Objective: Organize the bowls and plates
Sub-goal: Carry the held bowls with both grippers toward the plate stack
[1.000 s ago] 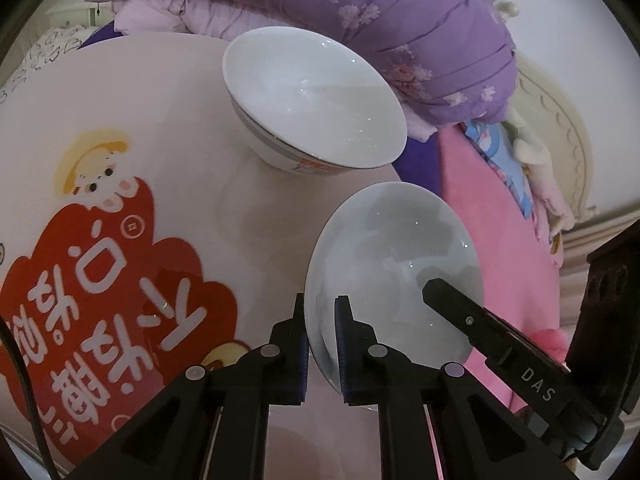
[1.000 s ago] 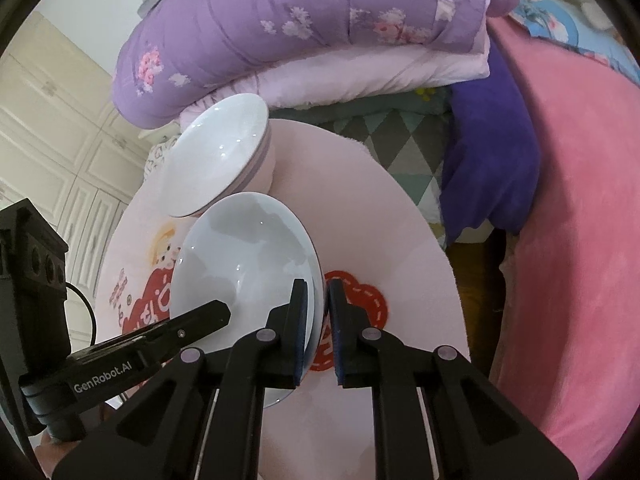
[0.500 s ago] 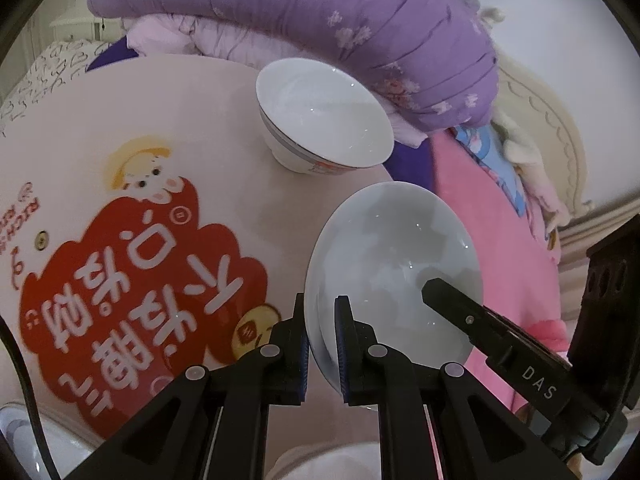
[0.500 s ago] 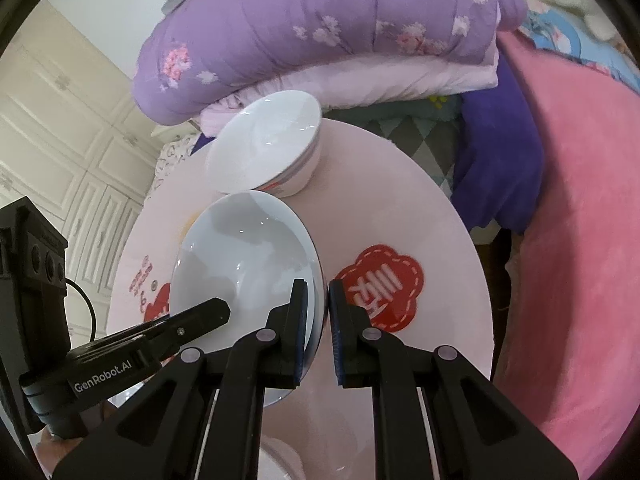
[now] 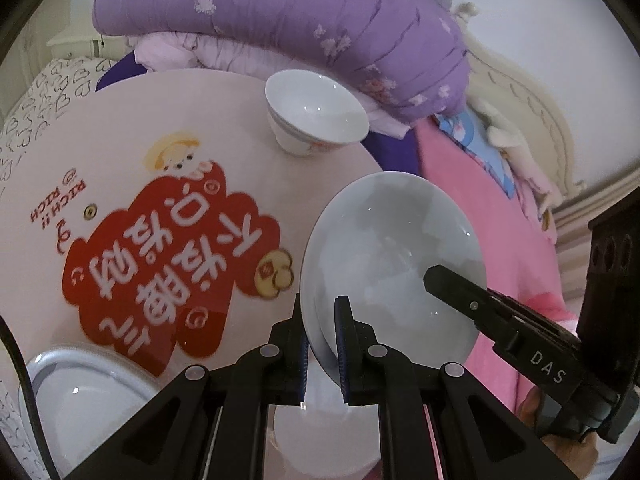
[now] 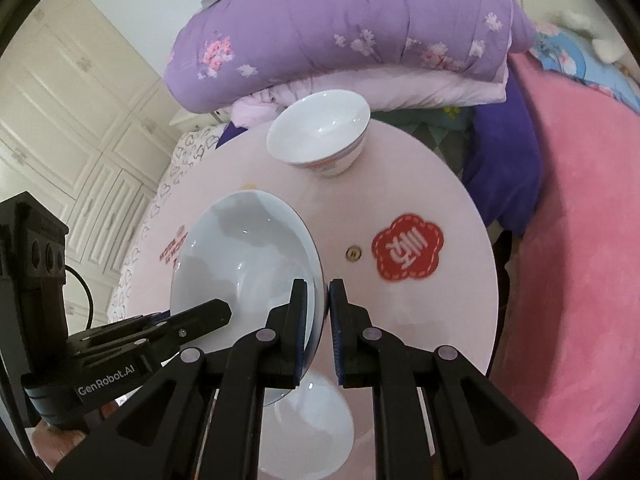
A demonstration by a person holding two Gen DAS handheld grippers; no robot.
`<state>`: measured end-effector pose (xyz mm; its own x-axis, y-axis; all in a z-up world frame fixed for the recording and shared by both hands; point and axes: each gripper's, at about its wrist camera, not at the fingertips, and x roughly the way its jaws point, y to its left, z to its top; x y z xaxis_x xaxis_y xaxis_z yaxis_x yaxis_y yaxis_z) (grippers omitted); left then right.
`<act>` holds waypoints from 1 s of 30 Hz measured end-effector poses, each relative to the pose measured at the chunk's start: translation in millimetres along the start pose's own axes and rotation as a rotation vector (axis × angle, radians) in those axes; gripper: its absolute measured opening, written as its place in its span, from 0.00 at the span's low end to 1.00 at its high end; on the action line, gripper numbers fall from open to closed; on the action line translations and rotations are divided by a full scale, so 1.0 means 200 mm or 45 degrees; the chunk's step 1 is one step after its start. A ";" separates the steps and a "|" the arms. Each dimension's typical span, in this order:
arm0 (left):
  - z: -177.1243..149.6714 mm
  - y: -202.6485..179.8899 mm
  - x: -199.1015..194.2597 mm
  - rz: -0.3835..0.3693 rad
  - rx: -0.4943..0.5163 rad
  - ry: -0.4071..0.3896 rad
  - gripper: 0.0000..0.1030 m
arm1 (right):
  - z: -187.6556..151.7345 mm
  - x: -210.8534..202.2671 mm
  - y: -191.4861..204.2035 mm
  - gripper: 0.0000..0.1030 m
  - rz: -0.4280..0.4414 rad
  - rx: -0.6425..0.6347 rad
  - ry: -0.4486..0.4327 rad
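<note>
— Round pink worktop (image 5: 120, 128) with a red cartoon print (image 5: 168, 256), bedding heaped behind it. What does each tool hold?

— Both hold one pale plate (image 5: 392, 264). The left tool (image 5: 322, 340) pinches the plate's rim with its jaws drawn narrow, the plate rising up and to the right of it. The right tool (image 6: 322, 328) pinches the opposite rim, also narrow, and from its camera the plate (image 6: 244, 264) spreads to its left.

— Is the plate resting on anything?

— It appears lifted off the worktop and tilted, carried between the two tools.

— What sits directly under the tools?

— A white bowl (image 6: 316, 424), just below the right tool and partly hidden by both sets of fingers.

— And further out?

— Ahead of both tools, near the far edge of the worktop, stands a second white bowl (image 5: 316, 116) with a coloured band near its foot, upright. Low and to the left of the left tool lies another pale plate (image 5: 80, 400), at the worktop's near side. Beyond the far bowl, a purple floral quilt (image 6: 352, 28) lies folded; a pink blanket (image 6: 580, 240) fills the right side past the right tool.
</note>
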<state>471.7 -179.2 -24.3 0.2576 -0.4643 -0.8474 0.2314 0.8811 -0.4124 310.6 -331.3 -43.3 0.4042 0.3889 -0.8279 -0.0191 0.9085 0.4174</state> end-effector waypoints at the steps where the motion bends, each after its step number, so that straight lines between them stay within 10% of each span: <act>1: -0.02 0.00 -0.01 -0.001 0.002 0.004 0.08 | -0.02 -0.01 0.00 0.11 0.003 -0.001 0.003; 30: -0.41 -0.03 -0.06 0.044 0.057 0.095 0.08 | -0.39 0.01 0.02 0.11 0.007 -0.059 0.128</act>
<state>390.5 -170.7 -39.5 0.1958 -0.4243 -0.8841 0.2658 0.8908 -0.3686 239.1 -315.8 -72.3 0.3100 0.4054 -0.8600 -0.0645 0.9114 0.4064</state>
